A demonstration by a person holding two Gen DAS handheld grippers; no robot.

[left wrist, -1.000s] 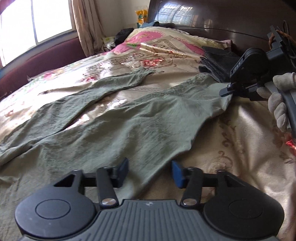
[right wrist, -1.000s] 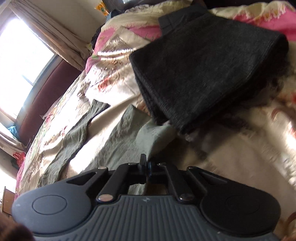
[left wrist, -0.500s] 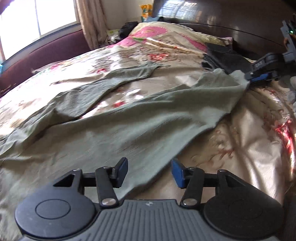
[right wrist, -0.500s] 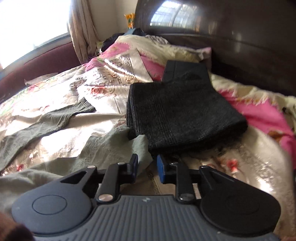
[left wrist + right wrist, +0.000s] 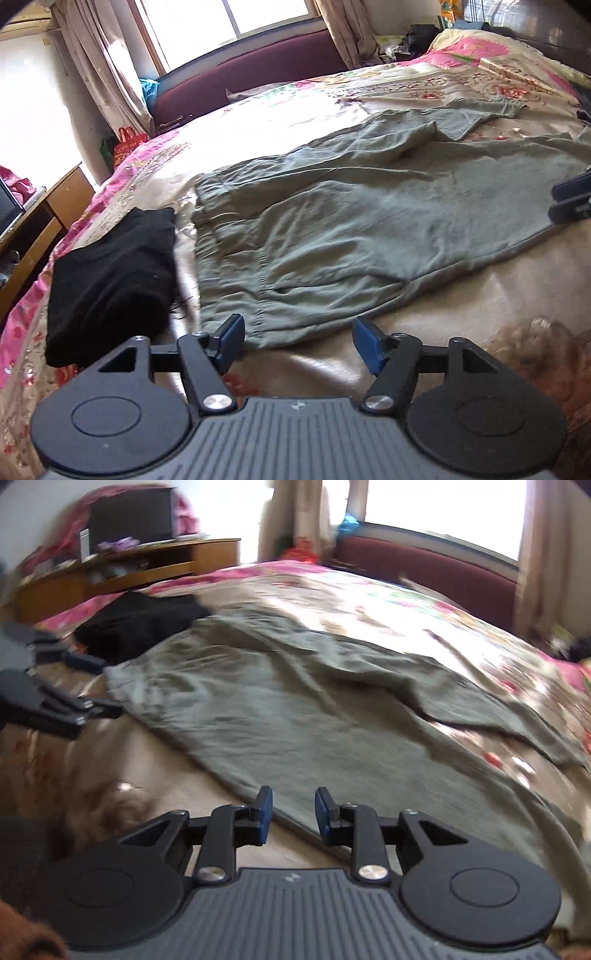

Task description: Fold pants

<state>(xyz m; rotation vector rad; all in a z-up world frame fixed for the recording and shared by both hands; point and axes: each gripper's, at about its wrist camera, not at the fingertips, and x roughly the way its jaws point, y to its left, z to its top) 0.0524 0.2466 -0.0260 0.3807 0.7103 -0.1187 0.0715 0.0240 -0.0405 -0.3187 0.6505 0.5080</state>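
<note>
Olive-green cotton pants (image 5: 369,229) sprawl mid-frame on the floral satin bedspread (image 5: 480,314); left gripper (image 5: 298,345) just widened, right gripper (image 5: 293,816) parted slightly, both empty.

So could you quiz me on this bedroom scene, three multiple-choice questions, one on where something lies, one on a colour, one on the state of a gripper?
1. Where does the black garment lie?
A. beside the waistband of the pants
B. on the floor
C. on the pants' legs

2. What colour are the pants?
A. blue
B. grey-green
C. white

3. How is the left gripper?
A. shut on the pants
B. shut on the black garment
C. open, holding nothing

Answers: 1 A, it sits on the bedspread next to the waistband. 2 B, the cloth is dull grey-green. 3 C, its pads stand apart over the waistband's edge with nothing pinched.
</note>
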